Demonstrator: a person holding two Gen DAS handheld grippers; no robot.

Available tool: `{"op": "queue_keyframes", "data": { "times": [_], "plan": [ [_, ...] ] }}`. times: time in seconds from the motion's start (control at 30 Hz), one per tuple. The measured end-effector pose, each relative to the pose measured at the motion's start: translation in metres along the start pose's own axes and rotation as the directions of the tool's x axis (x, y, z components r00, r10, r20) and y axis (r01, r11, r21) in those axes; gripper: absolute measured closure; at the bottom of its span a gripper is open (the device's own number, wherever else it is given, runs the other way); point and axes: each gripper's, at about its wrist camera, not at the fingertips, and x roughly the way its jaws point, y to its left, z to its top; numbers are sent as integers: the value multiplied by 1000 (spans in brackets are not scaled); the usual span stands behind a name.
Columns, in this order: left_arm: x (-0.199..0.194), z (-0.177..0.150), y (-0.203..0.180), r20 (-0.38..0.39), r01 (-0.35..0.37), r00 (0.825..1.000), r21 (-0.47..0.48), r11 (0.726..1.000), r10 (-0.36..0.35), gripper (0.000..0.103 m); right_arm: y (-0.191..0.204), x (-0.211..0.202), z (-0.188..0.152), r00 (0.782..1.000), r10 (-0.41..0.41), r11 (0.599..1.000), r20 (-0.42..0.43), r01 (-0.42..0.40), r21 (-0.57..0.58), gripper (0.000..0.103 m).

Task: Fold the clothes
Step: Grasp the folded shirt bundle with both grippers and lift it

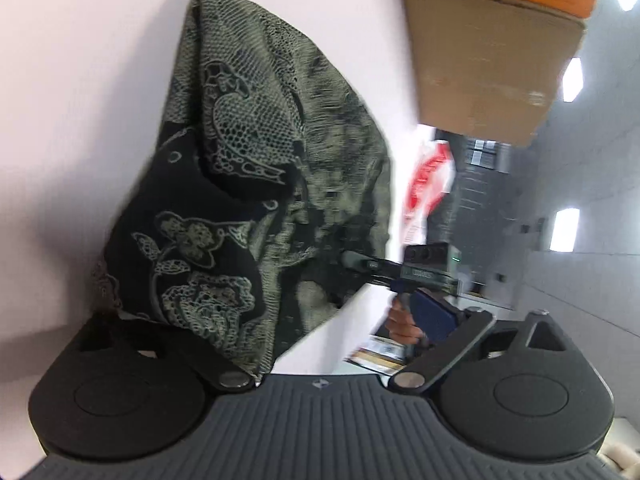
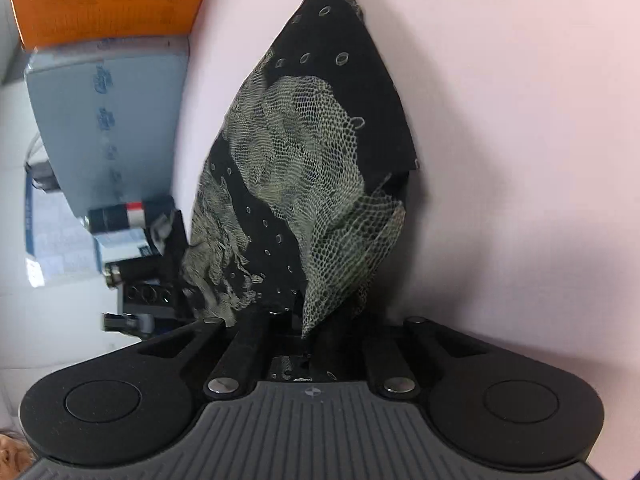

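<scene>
Left wrist view: garment (image 1: pixel 256 184) lifted off pale surface (image 1: pixel 72 120), draped over left gripper (image 1: pixel 256 344); its fingers hidden under cloth, grip state can't tell. Right gripper (image 1: pixel 352 260) pinches far edge. Cardboard box (image 1: pixel 480 72) near cloth.

Right wrist view: right gripper (image 2: pixel 296 320) fingers clenched on garment (image 2: pixel 320 152), hanging taut for fold. Grey box (image 2: pixel 108 120) beside.

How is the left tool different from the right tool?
The right tool has its black arms pulled in close; the left tool has its arms spread wide. The patterned cloth bunches down the middle of the right tool, but drapes over one side of the left tool. Both have black arms and ribbed grey bodies.
</scene>
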Motion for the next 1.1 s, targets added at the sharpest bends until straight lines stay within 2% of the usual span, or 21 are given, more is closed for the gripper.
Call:
{"op": "queue_keyframes", "data": {
  "times": [0.07,0.13,0.17,0.2,0.57,0.77,0.97,1.1],
  "plan": [
    [2,-1,-2,11,-60,998,-7,998,61,32,-1,-2,-3,1000,11,1000,14,-11,4,98],
    [3,-1,6,22,-130,991,-55,990,132,98,-2,-3,-3,1000,11,1000,15,-12,5,98],
    [3,-2,14,26,-162,986,-101,982,165,98,-2,-3,-2,1000,11,1000,14,-11,4,98],
    [3,-4,18,38,-147,988,-123,982,153,99,-2,-3,-2,1000,11,1000,13,-11,3,98],
    [13,-15,11,109,-120,986,-46,992,124,99,-1,1,3,1000,12,1000,5,-12,-9,98],
    [17,-18,22,155,-83,983,-88,993,96,99,8,1,4,1000,-8,998,17,9,-56,98],
    [5,-36,2,269,-82,959,-30,996,87,99,46,-8,3,998,-33,974,50,44,-221,98],
    [-18,-59,-9,390,-22,921,1,1000,20,99,95,-9,6,999,-21,931,34,32,-364,98]
  ]
}}
